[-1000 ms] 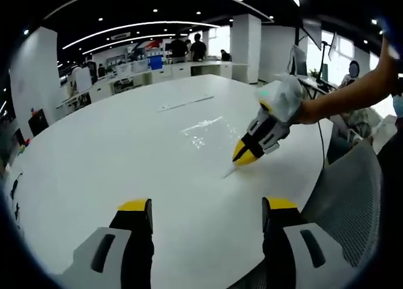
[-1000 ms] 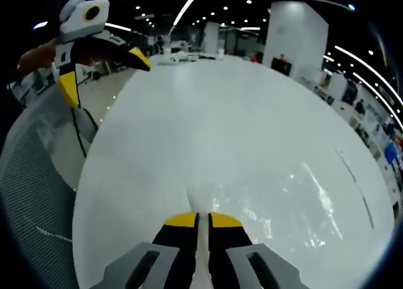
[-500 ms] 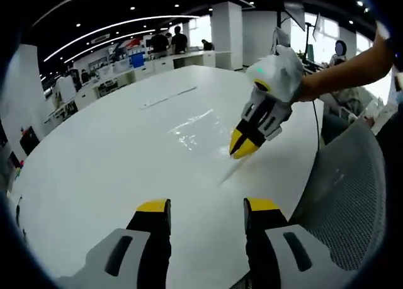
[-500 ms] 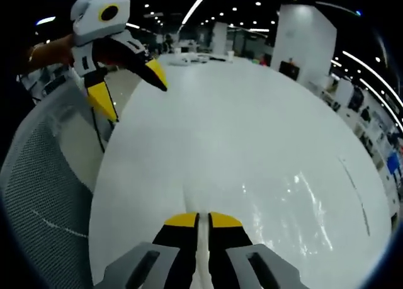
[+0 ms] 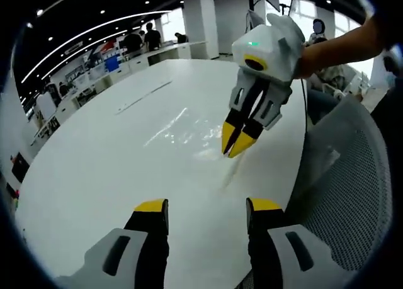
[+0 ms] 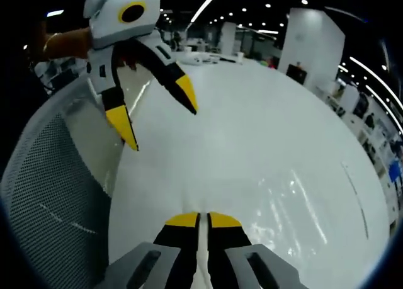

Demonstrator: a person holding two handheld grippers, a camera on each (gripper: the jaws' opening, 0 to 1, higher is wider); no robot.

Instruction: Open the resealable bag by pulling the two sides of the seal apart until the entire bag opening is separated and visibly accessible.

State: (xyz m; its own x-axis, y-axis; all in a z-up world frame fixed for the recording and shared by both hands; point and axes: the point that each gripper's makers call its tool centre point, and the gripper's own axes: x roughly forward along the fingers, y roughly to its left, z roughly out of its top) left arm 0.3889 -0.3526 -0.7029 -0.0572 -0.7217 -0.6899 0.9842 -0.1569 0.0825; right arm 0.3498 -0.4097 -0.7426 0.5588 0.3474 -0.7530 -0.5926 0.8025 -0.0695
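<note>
A clear resealable bag [image 5: 189,126] lies flat on the white table [image 5: 94,157], its near edge lifted. In the left gripper view my right gripper [image 5: 232,152] comes in from the upper right, pointing down, shut on that lifted edge. My left gripper [image 5: 206,207] stands open a short way in front of it, with nothing between its jaws. In the right gripper view my right gripper [image 6: 203,221] pinches a pale strip of the bag [image 6: 280,198], which spreads away as a glossy sheet. The open left gripper [image 6: 157,116] hangs at the upper left, above the table edge.
A grey mesh chair back [image 5: 352,188] stands close to the table's near edge, and it also shows in the right gripper view [image 6: 50,207]. A long thin strip [image 5: 145,95] lies farther out on the table. Desks and people stand far behind.
The two grippers have come closer together. My right gripper has raised the bag's edge and now points steeply down. The left jaws narrowed a little but stay open.
</note>
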